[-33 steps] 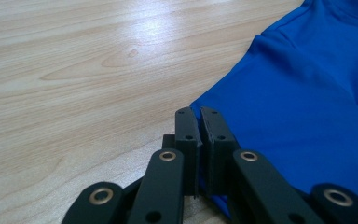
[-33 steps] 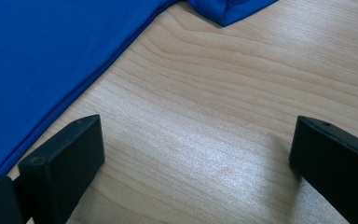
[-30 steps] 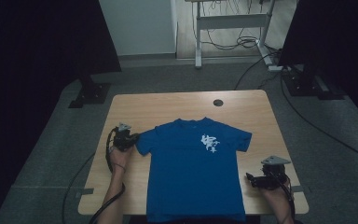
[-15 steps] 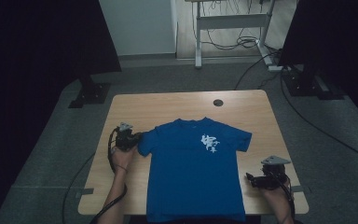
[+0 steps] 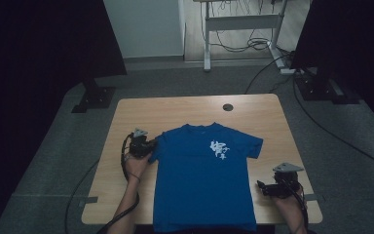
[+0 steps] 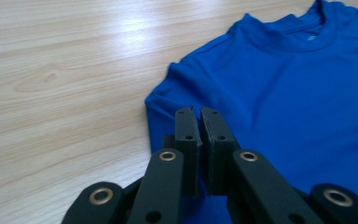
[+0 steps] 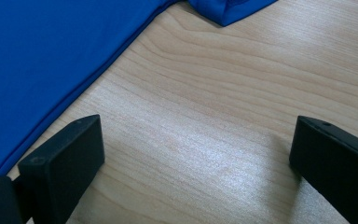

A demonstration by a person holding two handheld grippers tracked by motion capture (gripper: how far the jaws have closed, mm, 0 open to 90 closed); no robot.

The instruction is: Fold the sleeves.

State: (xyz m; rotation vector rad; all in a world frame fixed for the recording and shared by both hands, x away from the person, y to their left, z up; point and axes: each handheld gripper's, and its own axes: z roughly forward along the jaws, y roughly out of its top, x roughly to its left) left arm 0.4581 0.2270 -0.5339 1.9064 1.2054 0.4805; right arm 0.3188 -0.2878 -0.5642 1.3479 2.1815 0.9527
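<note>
While no bin, box or tray sits on the table [image 5: 185, 109], the one thing lying on it is a blue t-shirt [image 5: 202, 185], spread flat, front up, collar toward the far edge and hem at the near edge, roughly centred. Fabric looks smooth and thin, slightly shiny, with a ribbed round collar [image 6: 307, 35] and a small white print [image 5: 220, 150] on the chest. The right sleeve [image 5: 251, 146] lies flat, pointing out to the right; the left sleeve [image 6: 168, 100] is bunched up with soft folds. Table top is light wood grain, rectangular with rounded corners, matte with a pale glare, and has a small dark round hole [image 5: 228, 107] near the far edge.

Left gripper [image 6: 199, 114] sits at the shirt's left sleeve, black jaws pressed together with only a thin slit between them, tips over the sleeve edge; the blue cloth runs under and around the tips, so it reads as pinching the sleeve fabric. Right gripper [image 7: 193, 149] rests on bare wood at the near right, jaws spread wide, nothing between them, just beside the shirt's right side seam but not touching it.
</note>
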